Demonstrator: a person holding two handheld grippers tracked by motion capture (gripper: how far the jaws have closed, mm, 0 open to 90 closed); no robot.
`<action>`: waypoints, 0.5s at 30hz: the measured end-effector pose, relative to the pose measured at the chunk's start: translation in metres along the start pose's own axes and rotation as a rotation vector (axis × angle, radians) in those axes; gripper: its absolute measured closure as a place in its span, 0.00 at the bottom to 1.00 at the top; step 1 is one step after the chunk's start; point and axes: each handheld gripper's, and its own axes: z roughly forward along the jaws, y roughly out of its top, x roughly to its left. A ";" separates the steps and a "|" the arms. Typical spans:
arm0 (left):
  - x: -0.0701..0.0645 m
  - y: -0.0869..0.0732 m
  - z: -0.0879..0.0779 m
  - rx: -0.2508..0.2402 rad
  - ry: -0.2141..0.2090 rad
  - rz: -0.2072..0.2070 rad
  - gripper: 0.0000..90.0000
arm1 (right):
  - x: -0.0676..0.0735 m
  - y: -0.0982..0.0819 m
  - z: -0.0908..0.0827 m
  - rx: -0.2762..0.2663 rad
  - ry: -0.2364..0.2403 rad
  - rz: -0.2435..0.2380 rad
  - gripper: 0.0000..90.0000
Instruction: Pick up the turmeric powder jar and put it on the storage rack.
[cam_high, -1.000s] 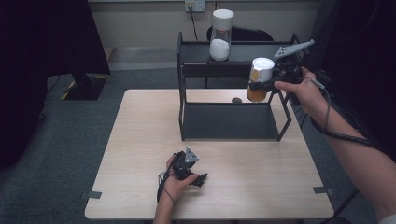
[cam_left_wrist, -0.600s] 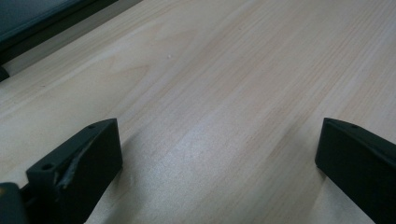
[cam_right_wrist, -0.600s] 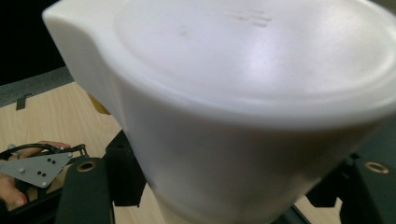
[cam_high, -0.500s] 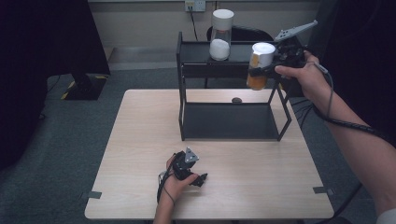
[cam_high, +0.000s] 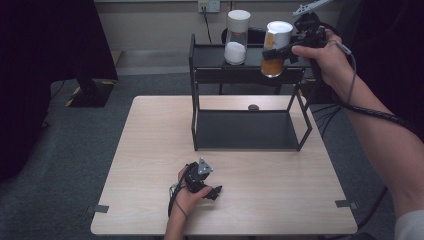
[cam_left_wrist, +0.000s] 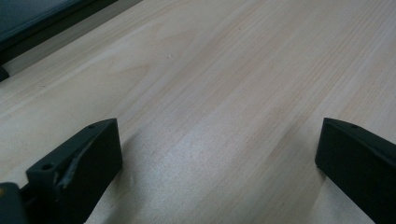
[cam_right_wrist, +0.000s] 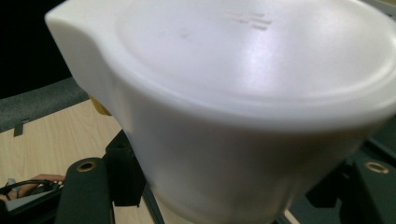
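- R claw (cam_high: 278, 50) clamped on jar w/ white lid (cam_high: 275, 47), orange contents in lower part; jar held in air, tilted, over right end of top shelf of black rack (cam_high: 215, 75).
- R gripper view: white lid (cam_right_wrist: 243, 93) close up, jaws either side of jar.
- 2nd jar (cam_high: 237, 37), white lid, white contents, upright on top shelf, just left of held jar.
- L claw (cam_high: 217, 192) low on table (cam_high: 150, 150), near front edge; jaws apart, nothing btwn them.

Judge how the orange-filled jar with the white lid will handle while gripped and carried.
The jar is tall and narrow, so probably tippy when set down. Its clear wall looks smooth, possibly slippery in the right tongs. It looks only part filled, so likely fairly light.
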 end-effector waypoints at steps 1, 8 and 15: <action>0.000 0.000 0.000 0.000 0.000 0.000 0.00 | -0.002 0.002 0.000 -0.006 0.000 0.007 0.34; 0.000 0.000 0.000 0.000 0.000 0.000 0.00 | -0.009 0.017 0.008 -0.006 -0.030 0.019 0.34; 0.000 0.000 0.000 0.000 0.000 0.000 0.00 | -0.021 0.022 0.020 -0.023 -0.059 0.049 0.34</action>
